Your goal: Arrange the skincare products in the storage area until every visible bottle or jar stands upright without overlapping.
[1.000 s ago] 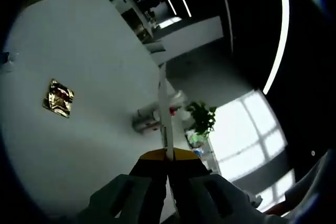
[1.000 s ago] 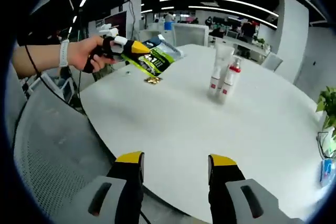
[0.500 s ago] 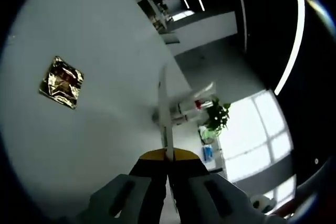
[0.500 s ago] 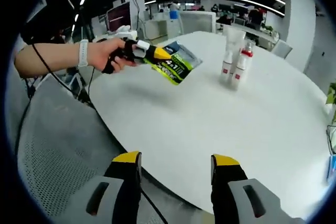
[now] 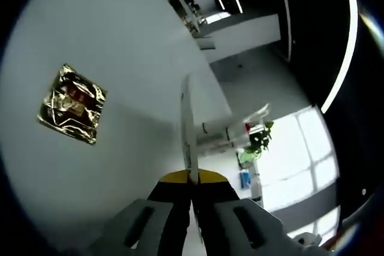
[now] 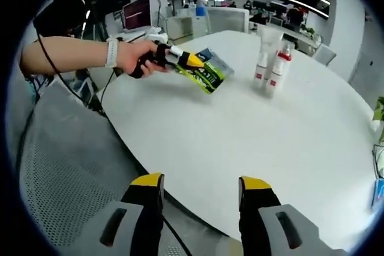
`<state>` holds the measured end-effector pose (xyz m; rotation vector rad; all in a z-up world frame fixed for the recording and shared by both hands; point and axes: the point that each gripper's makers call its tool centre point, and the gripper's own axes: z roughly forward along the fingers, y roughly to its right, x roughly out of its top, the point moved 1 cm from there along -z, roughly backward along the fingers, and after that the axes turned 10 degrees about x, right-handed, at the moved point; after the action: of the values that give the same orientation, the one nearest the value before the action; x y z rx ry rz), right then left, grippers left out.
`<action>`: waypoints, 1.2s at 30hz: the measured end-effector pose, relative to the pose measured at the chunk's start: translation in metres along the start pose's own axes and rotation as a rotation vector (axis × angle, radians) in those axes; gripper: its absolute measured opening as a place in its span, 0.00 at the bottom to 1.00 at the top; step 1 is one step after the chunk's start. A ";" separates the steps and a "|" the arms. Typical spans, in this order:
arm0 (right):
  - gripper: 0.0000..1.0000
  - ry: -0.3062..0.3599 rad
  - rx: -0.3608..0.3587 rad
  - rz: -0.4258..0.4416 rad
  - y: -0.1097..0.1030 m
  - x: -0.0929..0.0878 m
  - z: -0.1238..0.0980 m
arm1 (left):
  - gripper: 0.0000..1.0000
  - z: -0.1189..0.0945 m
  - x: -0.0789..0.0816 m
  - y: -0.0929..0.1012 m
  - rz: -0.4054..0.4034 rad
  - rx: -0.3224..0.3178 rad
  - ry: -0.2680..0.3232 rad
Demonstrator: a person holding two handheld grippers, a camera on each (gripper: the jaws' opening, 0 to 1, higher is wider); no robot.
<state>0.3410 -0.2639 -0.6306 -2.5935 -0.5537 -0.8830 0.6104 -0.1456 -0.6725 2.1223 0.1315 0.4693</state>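
Jaws of the left gripper pinch a green sachet above the white worktop; the right gripper's jaws are spread wide, holding nothing. Far across the worktop stand the bottles. A gold packet lies flat.

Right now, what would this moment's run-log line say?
left claw: shut on green packet | right claw: open, empty | bottles: upright on white table | gold sachet: flat

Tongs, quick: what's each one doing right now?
Left tongs: shut on the packet, held over the table.
Right tongs: open, holding nothing.
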 end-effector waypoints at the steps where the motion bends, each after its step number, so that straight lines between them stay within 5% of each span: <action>1: 0.47 -0.006 -0.002 -0.003 0.000 -0.001 0.000 | 0.00 0.002 0.000 -0.001 -0.006 0.003 -0.002; 14: 0.46 -0.012 -0.023 -0.019 0.002 0.000 -0.001 | 0.00 0.044 0.001 0.016 -0.018 -0.009 -0.048; 26: 0.47 -0.030 -0.030 -0.008 0.004 -0.004 0.001 | 0.00 0.072 0.022 0.013 -0.016 0.056 -0.048; 36: 0.48 -0.026 -0.040 -0.005 0.007 -0.004 -0.001 | 0.01 0.085 0.019 0.014 0.038 0.112 -0.081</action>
<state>0.3407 -0.2711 -0.6340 -2.6438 -0.5549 -0.8713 0.6588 -0.2146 -0.6982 2.2533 0.0730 0.4052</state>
